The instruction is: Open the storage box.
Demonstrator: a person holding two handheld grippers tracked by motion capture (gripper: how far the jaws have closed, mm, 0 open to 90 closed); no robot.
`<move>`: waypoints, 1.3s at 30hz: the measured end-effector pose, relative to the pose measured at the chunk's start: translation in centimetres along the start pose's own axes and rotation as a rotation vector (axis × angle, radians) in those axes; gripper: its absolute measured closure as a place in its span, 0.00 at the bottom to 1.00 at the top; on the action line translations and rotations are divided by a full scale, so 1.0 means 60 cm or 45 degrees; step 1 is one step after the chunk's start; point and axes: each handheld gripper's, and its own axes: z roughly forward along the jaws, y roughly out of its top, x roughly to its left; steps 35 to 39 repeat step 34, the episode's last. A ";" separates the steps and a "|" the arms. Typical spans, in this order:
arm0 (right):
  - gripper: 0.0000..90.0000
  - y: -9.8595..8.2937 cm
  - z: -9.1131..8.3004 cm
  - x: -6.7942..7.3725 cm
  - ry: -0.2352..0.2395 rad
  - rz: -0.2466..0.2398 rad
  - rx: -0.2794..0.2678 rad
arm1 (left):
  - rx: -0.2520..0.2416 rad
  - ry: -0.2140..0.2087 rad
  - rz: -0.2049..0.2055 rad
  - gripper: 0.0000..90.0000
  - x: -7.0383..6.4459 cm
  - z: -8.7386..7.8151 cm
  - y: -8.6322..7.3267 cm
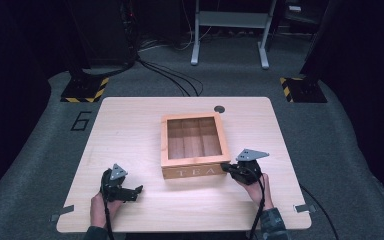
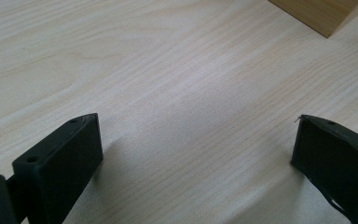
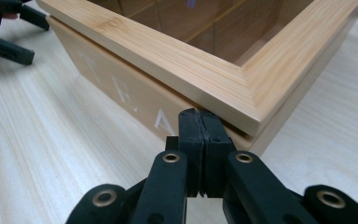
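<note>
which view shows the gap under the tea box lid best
The right gripper view: the lid sits right ahead, the shut right gripper at its seam. The high view shows the whole box, seam too small. The left gripper view catches one corner.

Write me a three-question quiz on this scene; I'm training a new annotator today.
1. True or false: the left gripper has its jaws closed.
2. Where do the right gripper's closed tips sit? A) under the tea box's lid edge, B) inside a compartment, C) on the bare table.
3. What word is printed on the box front?

Key: 1 false; 2 A; 3 TEA.
</note>
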 end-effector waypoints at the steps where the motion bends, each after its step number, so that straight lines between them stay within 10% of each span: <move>1: 0.99 -0.003 0.002 0.002 -0.003 0.002 -0.004 | 0.000 0.000 0.000 0.02 0.000 0.000 0.000; 12: 0.95 -0.016 -0.017 0.007 -0.067 0.020 -0.015 | 0.000 0.000 0.000 0.02 0.000 0.000 0.000; 22: 0.88 -0.093 -0.078 -0.004 -0.249 0.123 -0.028 | 0.000 0.000 0.000 0.02 0.000 0.000 0.000; 30: 0.32 -0.156 -0.100 -0.032 -0.480 0.254 0.050 | 0.000 0.000 0.000 0.02 0.000 0.000 0.000; 39: 0.25 -0.158 -0.098 -0.036 -0.531 0.264 0.111 | -0.006 0.002 -0.007 0.02 -0.001 0.000 0.000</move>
